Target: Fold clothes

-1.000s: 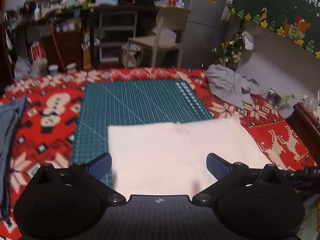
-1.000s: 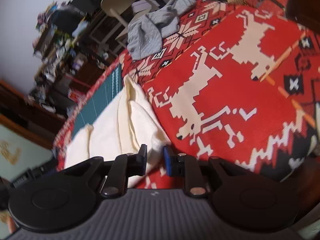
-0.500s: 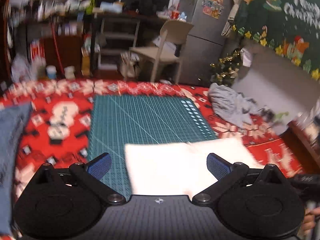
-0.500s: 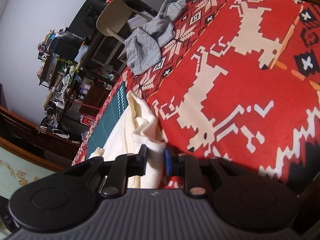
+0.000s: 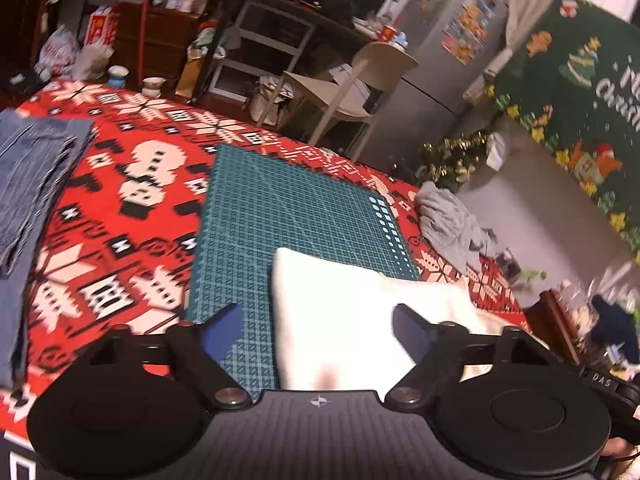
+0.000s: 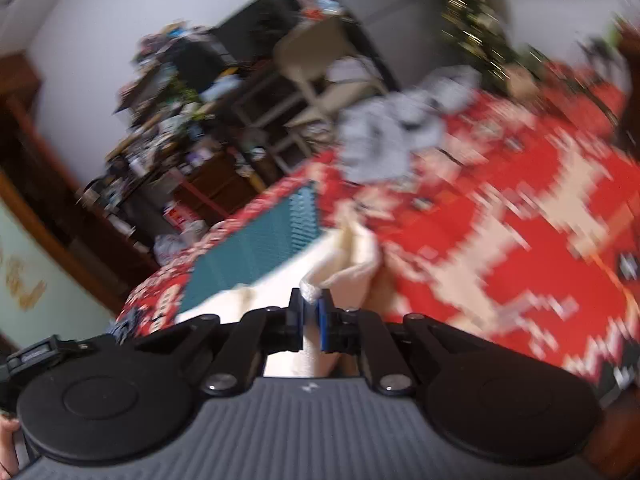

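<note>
Bench, under a red patterned cloth, is seen ahead of both tongs; a green mat lies on it, straight ahead of the left tongs.

White garment, folded, lies partly on the mat's near right part, between and just ahead of the left tongs' spread fingers. Its right edge is lifted.

Right tongs are pressed together on a small bunch of that white edge; only a narrow bite of cloth is held. Right view is blurred.

Left tongs are held wide, nothing gripped.

Risks judged:
- The edge could be pulled from so small a bite if swung fast.
- With the left side unpinned, the whole stack could be dragged off the mat and the layers skewed.

Grey garment, crumpled, lies far right of the left tongs. Blue garment lies far left.
</note>
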`<state>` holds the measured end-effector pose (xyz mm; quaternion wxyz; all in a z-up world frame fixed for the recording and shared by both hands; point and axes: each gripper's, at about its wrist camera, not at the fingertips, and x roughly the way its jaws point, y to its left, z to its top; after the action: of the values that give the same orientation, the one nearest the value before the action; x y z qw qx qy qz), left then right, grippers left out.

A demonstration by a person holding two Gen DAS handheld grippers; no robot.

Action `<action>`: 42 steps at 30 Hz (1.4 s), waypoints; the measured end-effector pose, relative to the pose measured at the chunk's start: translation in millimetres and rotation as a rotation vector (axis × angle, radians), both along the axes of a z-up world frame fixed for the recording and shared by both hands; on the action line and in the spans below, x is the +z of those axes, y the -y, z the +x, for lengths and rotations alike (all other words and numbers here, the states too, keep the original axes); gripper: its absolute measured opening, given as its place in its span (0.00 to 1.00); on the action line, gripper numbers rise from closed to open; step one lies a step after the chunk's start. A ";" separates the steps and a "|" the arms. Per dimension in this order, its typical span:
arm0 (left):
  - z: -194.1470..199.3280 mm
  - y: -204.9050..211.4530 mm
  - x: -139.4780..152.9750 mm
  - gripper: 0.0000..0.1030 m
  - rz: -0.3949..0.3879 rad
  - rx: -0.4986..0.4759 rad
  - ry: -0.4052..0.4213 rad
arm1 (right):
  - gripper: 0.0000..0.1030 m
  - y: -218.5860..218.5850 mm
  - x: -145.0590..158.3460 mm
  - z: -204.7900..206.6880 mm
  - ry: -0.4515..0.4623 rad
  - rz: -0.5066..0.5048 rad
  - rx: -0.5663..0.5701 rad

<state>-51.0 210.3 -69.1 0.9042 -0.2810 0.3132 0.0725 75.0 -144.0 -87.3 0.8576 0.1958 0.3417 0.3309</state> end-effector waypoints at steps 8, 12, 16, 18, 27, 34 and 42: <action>-39.5 -21.7 0.2 0.68 -0.070 0.072 0.022 | 0.07 -85.3 51.2 -41.8 0.220 -0.101 0.289; -55.2 -27.9 1.0 0.68 -0.077 0.100 0.040 | 0.07 -137.2 35.3 -68.9 0.216 -0.183 0.463; -63.1 -30.2 -6.7 0.68 -0.113 0.096 0.030 | 0.08 -178.5 6.6 -93.6 0.209 -0.343 0.578; -62.9 -30.3 -11.4 0.68 -0.136 0.074 0.030 | 0.10 -188.3 -2.7 -101.2 0.207 -0.407 0.609; -35.0 -29.2 -25.3 0.63 -0.292 -0.072 0.121 | 0.21 -170.9 12.6 -111.8 0.223 -0.386 0.609; 8.9 -26.0 -39.4 0.63 -0.357 -0.162 0.139 | 0.21 -122.4 29.8 -89.7 0.194 -0.331 0.490; 25.1 -21.3 -51.0 0.54 -0.426 -0.213 0.092 | 0.21 -82.0 31.4 -74.0 0.142 -0.274 0.399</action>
<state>-25.9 231.5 -120.1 0.8403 -0.4339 0.3079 -0.1036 1.0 -62.0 -56.0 0.8155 -0.0173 0.3543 0.4573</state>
